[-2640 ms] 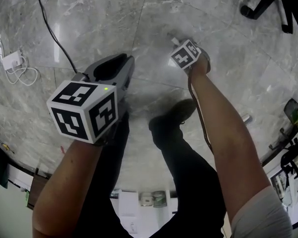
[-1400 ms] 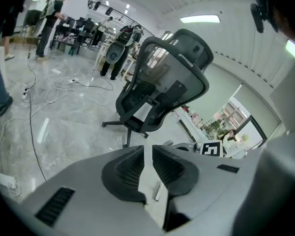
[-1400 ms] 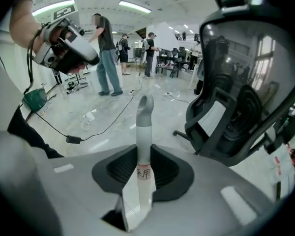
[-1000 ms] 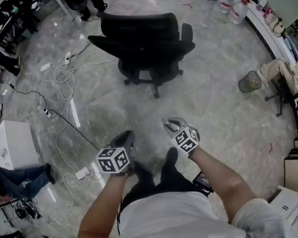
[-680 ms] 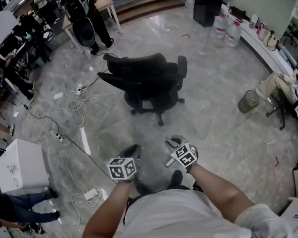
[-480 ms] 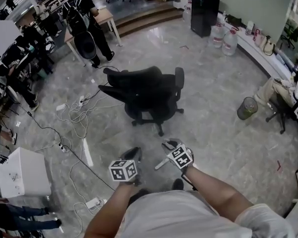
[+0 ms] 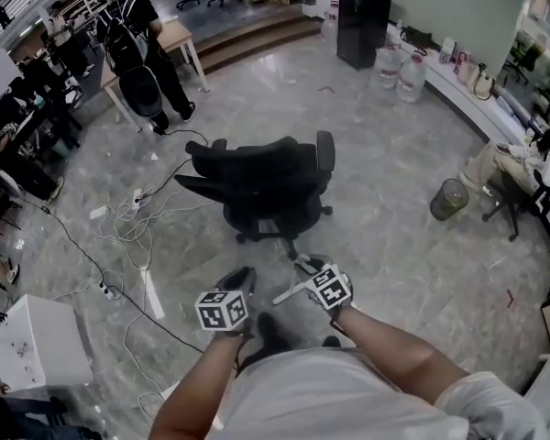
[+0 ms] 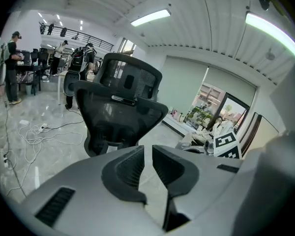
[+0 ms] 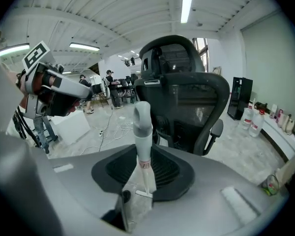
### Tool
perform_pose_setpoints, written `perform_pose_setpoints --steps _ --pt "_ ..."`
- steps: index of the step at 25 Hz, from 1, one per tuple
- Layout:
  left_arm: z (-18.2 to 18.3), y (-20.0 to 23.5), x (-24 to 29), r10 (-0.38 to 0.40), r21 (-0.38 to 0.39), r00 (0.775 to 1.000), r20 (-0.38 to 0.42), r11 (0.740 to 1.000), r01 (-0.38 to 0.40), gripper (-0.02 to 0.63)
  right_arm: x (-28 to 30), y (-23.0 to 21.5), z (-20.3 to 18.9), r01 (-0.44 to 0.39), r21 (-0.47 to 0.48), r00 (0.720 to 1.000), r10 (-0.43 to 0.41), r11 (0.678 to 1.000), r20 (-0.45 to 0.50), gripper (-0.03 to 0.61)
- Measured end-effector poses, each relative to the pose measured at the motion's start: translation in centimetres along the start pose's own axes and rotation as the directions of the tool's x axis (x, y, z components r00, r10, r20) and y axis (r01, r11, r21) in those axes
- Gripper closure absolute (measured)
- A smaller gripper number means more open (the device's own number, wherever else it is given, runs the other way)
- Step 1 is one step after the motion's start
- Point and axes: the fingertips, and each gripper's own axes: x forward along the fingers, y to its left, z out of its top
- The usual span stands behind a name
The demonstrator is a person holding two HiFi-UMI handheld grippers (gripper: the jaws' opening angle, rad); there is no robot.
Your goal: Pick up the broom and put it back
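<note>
My right gripper has its jaws clenched on the broom, gripping its pale handle. The grey tip sticks up past the jaws toward the black chair. My left gripper hangs beside it over the floor, with its jaws released, only a slit apart and nothing between them.

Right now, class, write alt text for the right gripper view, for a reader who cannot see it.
The right gripper clamps a pale broom handle, which juts out beyond its jaws. A black office chair stands behind it.
</note>
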Motion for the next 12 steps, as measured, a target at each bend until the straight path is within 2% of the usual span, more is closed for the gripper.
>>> perform_pose_setpoints --steps 5,9,12 --pt "3.2 5.0 2.6 -0.077 0.016 0.996 -0.036 0.997 0.077 0.560 4.2 -1.2 0.7 0.097 0.056 0.992 -0.092 0.994 -0.083 0.491" --pt "4.6 7.2 4.3 -0.135 0.044 0.987 -0.085 0.989 0.139 0.560 7.8 -4.8 1.0 0.199 0.113 0.974 -0.184 0.973 -0.134 0.491" --pt "5.1 8.1 5.2 -0.145 0.060 0.983 -0.110 0.987 0.152 0.560 10.0 -7.9 1.9 0.243 0.142 0.965 -0.225 0.960 -0.132 0.491"
